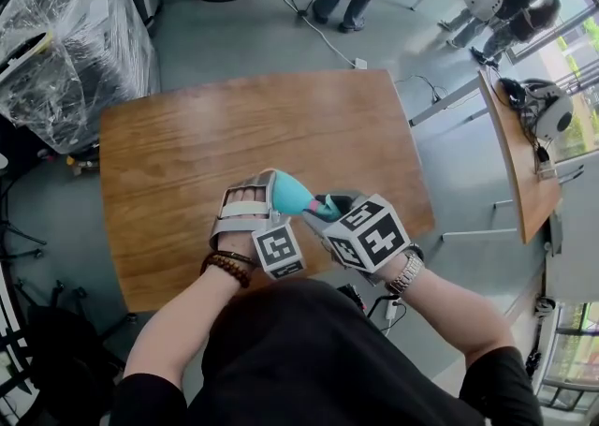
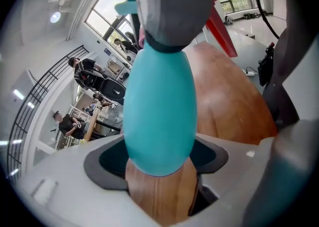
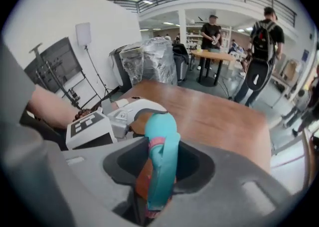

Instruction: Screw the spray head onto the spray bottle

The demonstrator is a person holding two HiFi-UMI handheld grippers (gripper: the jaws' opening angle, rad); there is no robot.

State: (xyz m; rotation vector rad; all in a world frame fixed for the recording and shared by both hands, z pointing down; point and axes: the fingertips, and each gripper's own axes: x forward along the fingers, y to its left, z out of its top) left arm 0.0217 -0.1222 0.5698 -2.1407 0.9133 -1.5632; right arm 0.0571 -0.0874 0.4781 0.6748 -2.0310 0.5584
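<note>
Teal plastic fills the left gripper [image 2: 160, 171], whose jaws clamp the rounded body of the spray bottle [image 2: 159, 116] and hold it clear of the wooden table [image 1: 187, 153], above its near edge. To the right, the spray head [image 3: 162, 171] appears to sit at the bottle's neck, its pink collar showing. The right gripper [image 1: 329, 211] pinches it across the trigger.

The step in hand looks like threading the head on. To do it well, the left grip should be firm so the bottle cannot turn with the cap. The right one should roll about the neck's own line, keeping the head square to avoid cross-threading and pressing lightly inward.

Both hands sit close together near the person's body, wrists angled down, the grippers meeting nose to nose.
</note>
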